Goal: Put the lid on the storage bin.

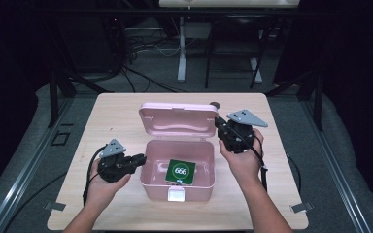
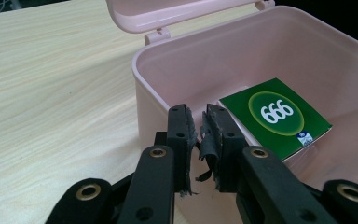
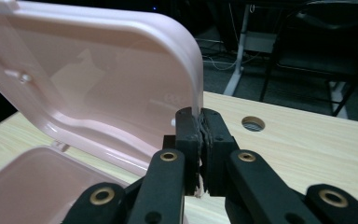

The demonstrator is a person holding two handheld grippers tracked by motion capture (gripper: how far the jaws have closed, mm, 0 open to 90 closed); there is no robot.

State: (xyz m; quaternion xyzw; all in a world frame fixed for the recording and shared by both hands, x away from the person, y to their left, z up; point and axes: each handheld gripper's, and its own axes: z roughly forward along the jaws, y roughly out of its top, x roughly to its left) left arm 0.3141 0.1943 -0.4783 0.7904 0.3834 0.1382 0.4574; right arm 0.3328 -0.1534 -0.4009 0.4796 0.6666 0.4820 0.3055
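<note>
The worktop [image 1: 111, 116] looks like pale wood-grain laminate, smooth and matt. The box [image 1: 151, 182] and its raised lid [image 1: 177, 119] are pink plastic — smooth, with a soft sheen that catches light along the lid's rim in the right gripper view. Inside lies a green packet [image 1: 180, 171], seemingly printed card, lightly glossy. The left tool [image 2: 199, 135] and the right tool [image 3: 200, 135] are matt black plastic with brass-coloured metal rivets; their inner pads [image 2: 210, 140] look like worn rubber — rough, frayed and peeling at the edges. The plate [image 1: 246, 118] atop the right tool is flat grey, dull-finished.
</note>
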